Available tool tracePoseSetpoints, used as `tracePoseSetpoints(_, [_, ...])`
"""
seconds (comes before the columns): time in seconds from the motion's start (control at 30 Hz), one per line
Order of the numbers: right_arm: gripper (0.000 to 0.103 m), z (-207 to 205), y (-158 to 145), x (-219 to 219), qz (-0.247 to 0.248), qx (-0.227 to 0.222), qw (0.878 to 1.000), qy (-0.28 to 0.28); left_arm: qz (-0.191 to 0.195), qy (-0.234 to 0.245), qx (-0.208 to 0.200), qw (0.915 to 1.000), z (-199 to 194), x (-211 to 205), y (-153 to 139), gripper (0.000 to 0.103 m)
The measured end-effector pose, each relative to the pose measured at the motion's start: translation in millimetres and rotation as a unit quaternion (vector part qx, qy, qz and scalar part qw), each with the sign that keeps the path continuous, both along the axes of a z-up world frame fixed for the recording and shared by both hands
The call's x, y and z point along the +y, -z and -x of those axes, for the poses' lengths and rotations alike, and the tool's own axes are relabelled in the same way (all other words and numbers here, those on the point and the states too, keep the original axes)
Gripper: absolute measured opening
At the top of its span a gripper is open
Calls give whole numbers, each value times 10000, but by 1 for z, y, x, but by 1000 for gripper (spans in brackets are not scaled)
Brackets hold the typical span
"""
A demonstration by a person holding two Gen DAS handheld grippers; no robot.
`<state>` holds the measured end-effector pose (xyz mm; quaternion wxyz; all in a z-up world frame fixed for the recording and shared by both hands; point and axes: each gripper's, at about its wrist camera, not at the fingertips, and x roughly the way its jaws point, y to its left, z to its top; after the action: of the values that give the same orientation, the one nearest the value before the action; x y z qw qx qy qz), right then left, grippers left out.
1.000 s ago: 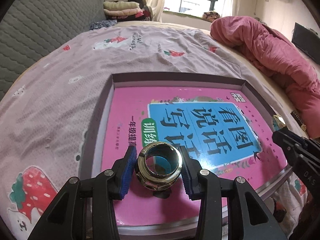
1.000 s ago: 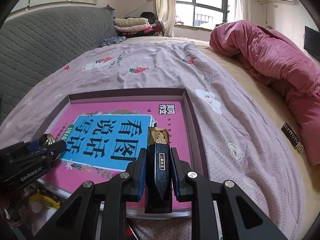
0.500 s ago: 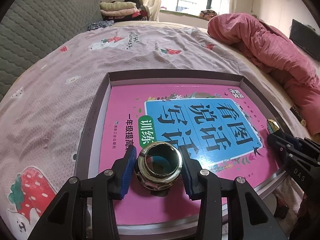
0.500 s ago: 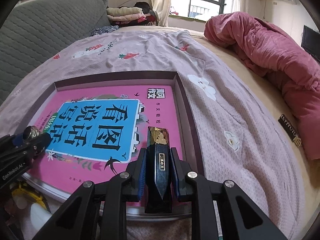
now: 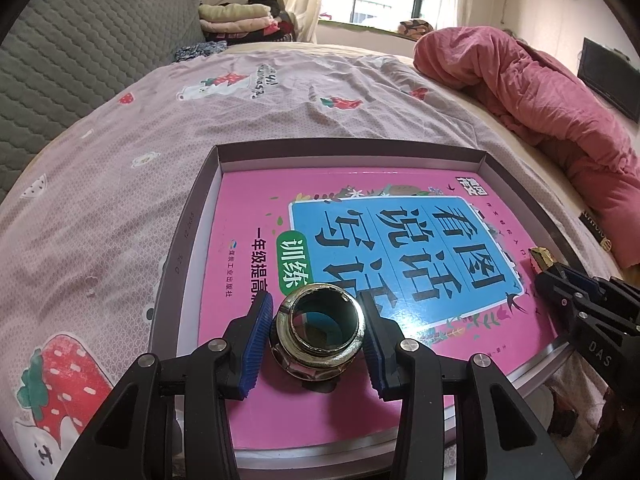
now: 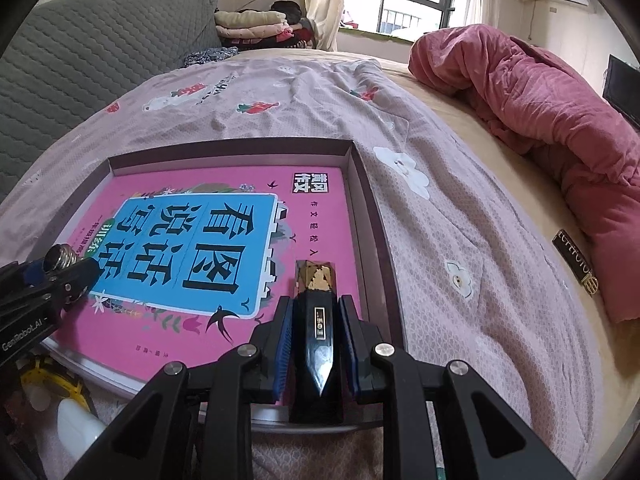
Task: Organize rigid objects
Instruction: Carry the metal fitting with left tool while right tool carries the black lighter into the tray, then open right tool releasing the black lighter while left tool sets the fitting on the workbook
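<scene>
At the far left a grey quilted headboard (image 5: 80, 64) backs the bed, whose mauve sheet (image 5: 100, 208) carries strawberry prints. On the sheet lies a shallow dark-rimmed tray (image 5: 188, 220) holding a pink workbook (image 5: 248, 216) with a blue title panel. Over the near left part of the book, the left gripper (image 5: 318, 334) is clamped on a shiny metal pipe fitting (image 5: 318, 338), its blue pads (image 5: 260, 328) pressing the fitting's sides and its open bore facing the camera. Further right, by the tray's right rim, the right gripper (image 6: 316, 346) is closed on a black stick-shaped object with a gold tip (image 6: 316, 312), which points forward between the blue pads over the book's right edge; in the left wrist view only its gold tip (image 5: 540, 258) shows ahead of the black fingers. At the far right a rumpled pink quilt (image 6: 540, 120) is heaped on the bed.
</scene>
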<state>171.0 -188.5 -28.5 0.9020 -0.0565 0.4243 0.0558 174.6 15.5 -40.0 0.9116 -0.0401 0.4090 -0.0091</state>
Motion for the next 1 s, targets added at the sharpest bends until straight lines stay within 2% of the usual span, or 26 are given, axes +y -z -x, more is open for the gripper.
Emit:
tracePoseSetpoints(0.17, [24,6,-2,-2,-15,-41,10000,19,34,8,-1,10000,0,0,0,44])
tracePoseSetpoints(0.23, [29,9,-5,-4,-27,-105,9999,42,66,21,2,10000,2,0,-1,44])
tracePoseSetpoints(0.27, [35,12,-8,-5,-37,-159,9998,61,78,27,4,10000,2,0,-1,44])
tracePoseSetpoints(0.37, [38,18,-14,-8,-129,-264,9996,47,123,62,18,9999,4,0,-2,44])
tracePoseSetpoints(0.83, [38,37,-23,-18,-174,-435,9989,43,471,73,-57,9988,11,14,-11,44])
tracePoseSetpoints(1.0, [38,39,-29,-18,-194,-509,9985,54,776,-1,-22,9970,12,27,-12,44])
